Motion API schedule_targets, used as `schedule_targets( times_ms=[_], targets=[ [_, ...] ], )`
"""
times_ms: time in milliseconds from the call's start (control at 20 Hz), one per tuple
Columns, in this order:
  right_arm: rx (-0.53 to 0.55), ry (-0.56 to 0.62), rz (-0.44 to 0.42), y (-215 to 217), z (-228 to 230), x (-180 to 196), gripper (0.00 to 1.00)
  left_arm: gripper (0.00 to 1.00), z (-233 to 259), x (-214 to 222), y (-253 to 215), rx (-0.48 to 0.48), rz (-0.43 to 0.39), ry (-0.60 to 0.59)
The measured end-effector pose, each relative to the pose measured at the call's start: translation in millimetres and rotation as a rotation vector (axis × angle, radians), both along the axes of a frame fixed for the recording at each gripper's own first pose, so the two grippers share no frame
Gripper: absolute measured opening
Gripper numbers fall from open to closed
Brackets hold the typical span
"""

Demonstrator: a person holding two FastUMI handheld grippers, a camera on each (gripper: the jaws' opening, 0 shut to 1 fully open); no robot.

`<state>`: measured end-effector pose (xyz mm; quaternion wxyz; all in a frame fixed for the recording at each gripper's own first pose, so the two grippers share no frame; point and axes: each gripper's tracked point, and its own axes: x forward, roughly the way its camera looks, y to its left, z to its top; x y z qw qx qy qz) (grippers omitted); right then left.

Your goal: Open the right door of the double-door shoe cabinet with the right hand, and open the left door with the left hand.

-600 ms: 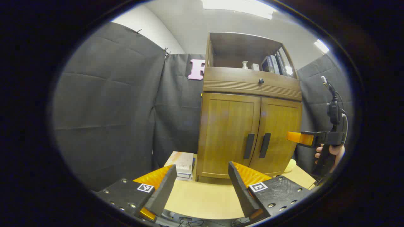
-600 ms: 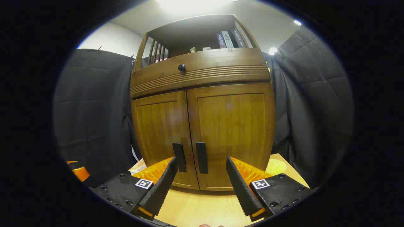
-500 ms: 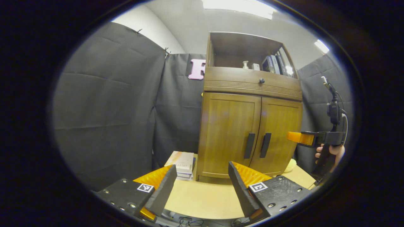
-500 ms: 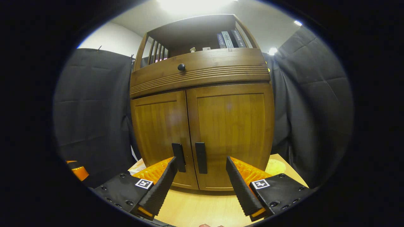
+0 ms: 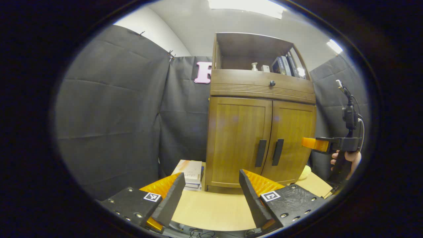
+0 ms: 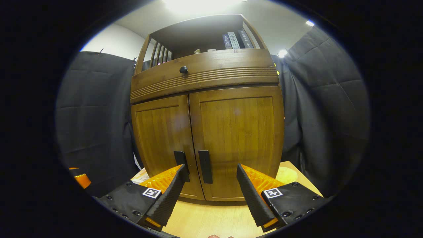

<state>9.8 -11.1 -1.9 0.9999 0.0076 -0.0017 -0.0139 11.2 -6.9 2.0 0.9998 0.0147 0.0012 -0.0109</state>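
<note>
Right gripper view: right gripper (image 6: 210,193) fingers spread, near closed cabinet doors (image 6: 211,138); left gripper (image 5: 211,195) spread above bare table (image 5: 214,211).

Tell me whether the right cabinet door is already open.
No, the right door sits flush and shut beside the left door, with the right gripper open before its handle.

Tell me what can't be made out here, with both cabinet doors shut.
- Inside of the cabinet: both views, hidden behind the shut right door and left door.
- Book spines on the top shelf: right gripper view, lettering too small.
- Left door's handle: right gripper view, its lower end is covered by the right gripper.
- Yellow thing beside the cabinet: left gripper view, mostly hidden behind the cabinet's corner.
</note>
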Motion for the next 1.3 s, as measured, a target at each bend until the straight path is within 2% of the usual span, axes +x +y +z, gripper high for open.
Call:
schedule_targets(
  times_ms=[300,450,550,600,650,750,800,1300],
  targets=[
    [0.019,-0.017,-0.005,-1.2,6.0,11.8,0.96,0.92,3.5,5.5,-4.9,0.016,-0.017,-0.018],
    [0.041,-0.015,-0.015,-4.2,9.8,22.4,0.93,0.94,9.4,10.2,-4.8,0.044,-0.018,-0.033],
    [0.051,-0.02,-0.027,-8.2,13.8,31.1,0.92,0.92,5.6,12.8,-7.9,0.035,-0.027,-0.033],
    [0.056,-0.021,-0.035,-10.6,15.6,36.7,0.95,0.92,2.4,15.0,-7.9,0.028,-0.032,-0.03],
    [0.064,-0.02,-0.041,-12.8,16.2,42.2,0.92,0.92,0.7,18.8,-8.3,0.022,-0.035,-0.026],
    [0.082,-0.011,-0.048,-15.6,14.4,53.6,0.92,0.92,-6.2,27.5,-10.5,0.018,-0.035,-0.009],
    [0.087,-0.007,-0.048,-16.0,13.1,59.4,0.98,0.92,-10.2,30.6,-11.3,0.016,-0.036,-0.004],
    [0.03,0.056,-0.006,6.1,-14.9,123.6,0.98,0.93,-23.7,66.3,-14.3,-0.002,-0.012,0.045]
  ],
)
